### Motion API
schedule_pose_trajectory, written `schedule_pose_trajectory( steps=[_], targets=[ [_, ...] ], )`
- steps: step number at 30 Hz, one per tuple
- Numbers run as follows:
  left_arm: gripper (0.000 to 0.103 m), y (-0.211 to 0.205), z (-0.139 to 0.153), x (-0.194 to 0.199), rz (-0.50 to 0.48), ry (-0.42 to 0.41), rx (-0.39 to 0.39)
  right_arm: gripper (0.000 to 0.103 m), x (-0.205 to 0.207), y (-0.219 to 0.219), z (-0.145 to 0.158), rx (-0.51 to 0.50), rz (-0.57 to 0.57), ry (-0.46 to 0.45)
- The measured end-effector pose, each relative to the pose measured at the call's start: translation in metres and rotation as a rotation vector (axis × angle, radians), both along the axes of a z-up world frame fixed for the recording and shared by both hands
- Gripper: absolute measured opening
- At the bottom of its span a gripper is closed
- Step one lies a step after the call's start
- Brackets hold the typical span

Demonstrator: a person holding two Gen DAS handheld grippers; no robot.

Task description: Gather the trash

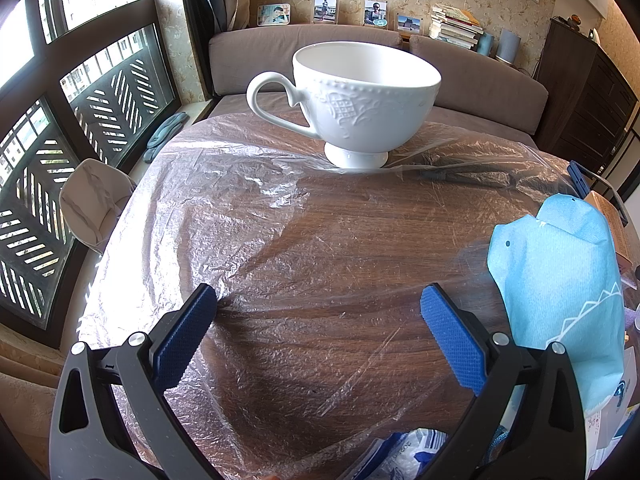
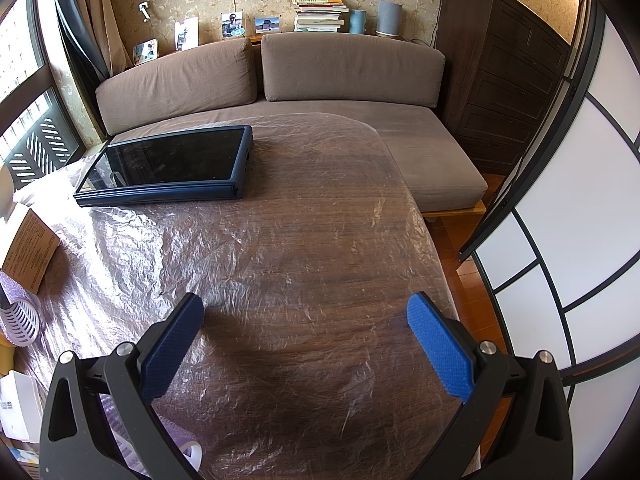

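Both tongs, left gripper and right gripper, gape empty; snagging the plastic sheet could topple the cup.

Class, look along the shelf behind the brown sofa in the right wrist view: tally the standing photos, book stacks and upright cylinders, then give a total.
Standing photos: 4 (first)
Stacks of books: 1
Upright cylinders, pale blue and grey: 2
Total: 7
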State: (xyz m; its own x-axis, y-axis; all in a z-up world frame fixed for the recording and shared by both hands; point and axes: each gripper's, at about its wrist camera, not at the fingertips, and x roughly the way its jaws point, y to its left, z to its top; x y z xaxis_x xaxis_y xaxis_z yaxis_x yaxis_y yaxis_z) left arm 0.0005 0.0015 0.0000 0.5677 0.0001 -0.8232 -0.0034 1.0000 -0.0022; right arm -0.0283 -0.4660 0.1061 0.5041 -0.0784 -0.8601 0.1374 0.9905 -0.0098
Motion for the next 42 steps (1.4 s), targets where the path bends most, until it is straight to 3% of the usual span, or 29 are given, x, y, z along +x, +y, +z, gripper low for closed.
schedule_pose_trajectory(
  steps=[14, 18, 21, 24, 29, 32, 38, 42],
  targets=[
    [0.102, 0.001, -0.004, 0.001, -0.007, -0.001, 0.001, 0.099, 0.001, 0.001, -0.001, 0.000, -0.002, -0.001],
    [0.102, 0.007, -0.001, 0.006, -0.023, 0.031, 0.015, 0.099, 0.000, 0.002, 0.008, 0.022, -0.012, 0.058],
    [0.102, 0.027, 0.026, -0.009, -0.013, -0.050, -0.041, 0.099, -0.029, 0.017, 0.049, 0.081, 0.071, -0.064],
    [0.102, 0.039, 0.049, -0.033, -0.102, -0.090, -0.161, 0.099, -0.082, 0.049, 0.090, 0.109, 0.190, -0.170],
    [0.102, 0.033, 0.061, -0.090, -0.268, -0.123, -0.117, 0.099, -0.158, 0.104, 0.122, 0.104, 0.349, -0.282],
    [0.102, 0.016, 0.060, -0.111, -0.357, -0.108, -0.109, 0.099, -0.188, 0.133, 0.117, 0.124, 0.422, -0.263],
    [0.102, -0.021, 0.034, -0.106, -0.479, -0.028, -0.074, 0.099, -0.190, 0.168, 0.083, 0.193, 0.463, -0.196],
    [0.102, -0.026, 0.012, -0.092, -0.458, 0.030, -0.068, 0.099, -0.179, 0.186, 0.068, 0.205, 0.469, -0.168]
  ],
)
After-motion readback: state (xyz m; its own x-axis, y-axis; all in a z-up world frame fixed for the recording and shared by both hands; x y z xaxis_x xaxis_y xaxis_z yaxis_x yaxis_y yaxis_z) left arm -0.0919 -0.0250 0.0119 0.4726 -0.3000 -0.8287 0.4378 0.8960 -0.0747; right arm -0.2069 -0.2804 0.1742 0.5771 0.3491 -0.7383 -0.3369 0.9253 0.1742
